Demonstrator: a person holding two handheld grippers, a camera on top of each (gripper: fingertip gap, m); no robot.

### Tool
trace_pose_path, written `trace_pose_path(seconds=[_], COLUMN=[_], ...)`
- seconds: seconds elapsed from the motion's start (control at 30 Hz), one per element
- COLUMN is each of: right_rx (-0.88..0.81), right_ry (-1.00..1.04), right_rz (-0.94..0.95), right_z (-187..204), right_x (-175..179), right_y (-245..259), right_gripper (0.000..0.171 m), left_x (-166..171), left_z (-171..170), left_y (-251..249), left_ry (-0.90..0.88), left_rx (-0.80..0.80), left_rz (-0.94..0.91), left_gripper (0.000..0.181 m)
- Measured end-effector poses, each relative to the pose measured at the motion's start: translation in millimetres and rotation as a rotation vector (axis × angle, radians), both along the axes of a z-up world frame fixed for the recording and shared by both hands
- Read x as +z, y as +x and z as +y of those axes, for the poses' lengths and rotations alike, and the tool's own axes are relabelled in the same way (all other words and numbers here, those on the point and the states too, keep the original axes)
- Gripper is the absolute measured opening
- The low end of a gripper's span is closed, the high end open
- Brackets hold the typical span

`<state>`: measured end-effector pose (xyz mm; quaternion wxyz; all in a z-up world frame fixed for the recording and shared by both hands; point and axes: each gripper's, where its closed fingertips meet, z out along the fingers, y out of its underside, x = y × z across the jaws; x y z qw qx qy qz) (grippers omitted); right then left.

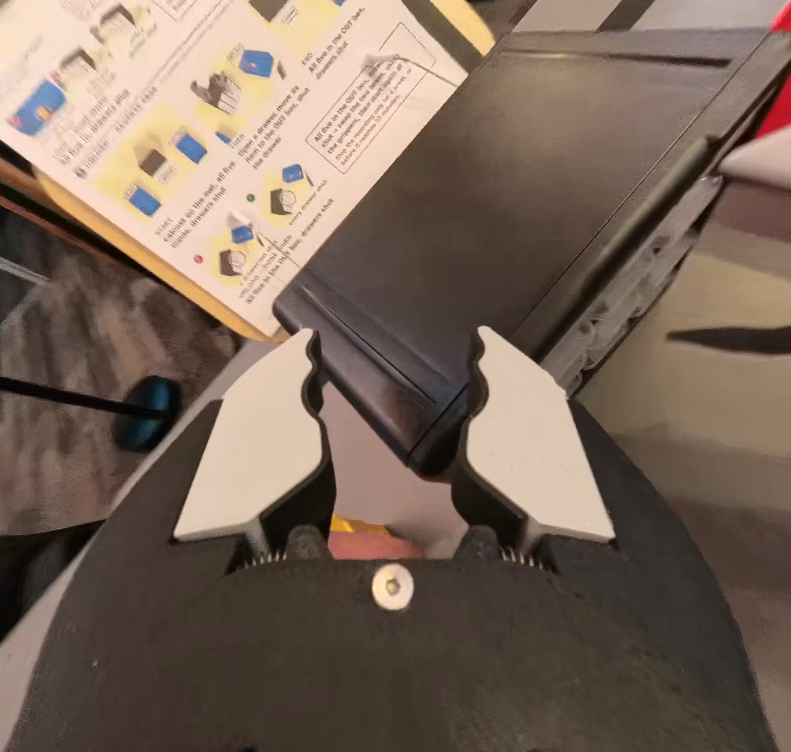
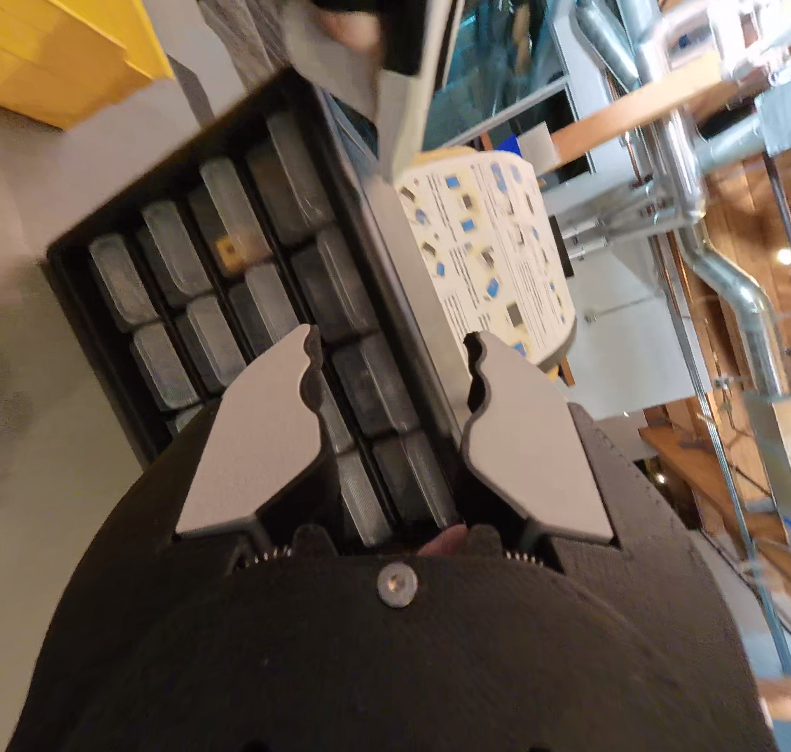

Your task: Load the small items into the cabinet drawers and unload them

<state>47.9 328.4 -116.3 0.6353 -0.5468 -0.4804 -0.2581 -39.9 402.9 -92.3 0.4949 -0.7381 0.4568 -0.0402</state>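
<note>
The black cabinet (image 2: 72,260) lies tilted in the right wrist view, its face of several small translucent grey drawers (image 2: 171,252) all shut. One drawer shows a small tan item (image 2: 227,252) inside. My right gripper (image 2: 394,335) is open and empty, close to the drawer face near the cabinet's edge. In the left wrist view I see the cabinet's plain black panel (image 1: 513,200). My left gripper (image 1: 394,342) is open and straddles its near corner, touching or nearly so. The left gripper also shows, blurred, in the right wrist view (image 2: 398,102) at the cabinet's far edge.
A printed instruction sheet (image 1: 205,110) on a pale board lies beside the cabinet, also in the right wrist view (image 2: 483,260). A yellow box (image 2: 64,46) stands on the grey table beyond the cabinet. A red object (image 1: 781,16) is at the right edge. Metal ducts (image 2: 727,286) fill the background.
</note>
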Motion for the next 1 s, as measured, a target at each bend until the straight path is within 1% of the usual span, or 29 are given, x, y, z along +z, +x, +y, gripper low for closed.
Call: trace_pose_path(seconds=[0.03,0.1,0.13,0.23,0.33,0.4,0.53,0.73,0.83,1.0], right_rx=[0.021,0.063,0.074,0.073,0.076,0.067,0.079,0.111,0.138,0.167], right_ry=[0.002,0.009,0.016,0.039,0.102,0.129,0.185,0.201,0.204,0.182], right_rz=[-0.012,-0.037,-0.047,-0.082,-0.124,-0.152,-0.213,-0.231,-0.221,-0.197], right_z=[2.5,7.9,12.0,27.6,35.5,40.4,44.1,35.8,21.1,-3.2], right_x=[-2.0,-5.0,-5.7,-9.1,-8.0,-10.3,-12.8,-13.5,-17.7,-19.8], right_y=[-14.3,-41.2,-52.0,-72.8,-83.9,-85.7,-90.1,-90.0,-92.7,-95.7], right_gripper=[0.062,0.061,0.060,0.055,0.044,0.035,0.029,0.025,0.016,0.012], left_x=[-2.8,-11.8,-13.1,-16.5,-19.6,-21.5,-23.0,-23.9,-24.3,-24.1], left_z=[0.8,9.8,10.7,10.7,11.1,12.4,11.8,10.9,10.5,9.7], left_y=[-2.2,-11.6,-11.3,-11.0,-7.2,-7.9,-6.8,-6.5,-6.3,-6.1], left_ry=[-0.041,-0.069,-0.076,-0.134,-0.202,-0.252,-0.291,-0.308,-0.313,-0.299], left_rx=[-0.013,0.010,-0.003,-0.016,-0.044,-0.048,-0.065,-0.070,-0.072,-0.068], left_rz=[-0.036,-0.022,-0.033,-0.056,-0.124,-0.158,-0.187,-0.206,-0.220,-0.220], left_gripper=[0.063,0.061,0.060,0.055,0.050,0.053,0.053,0.052,0.051,0.050])
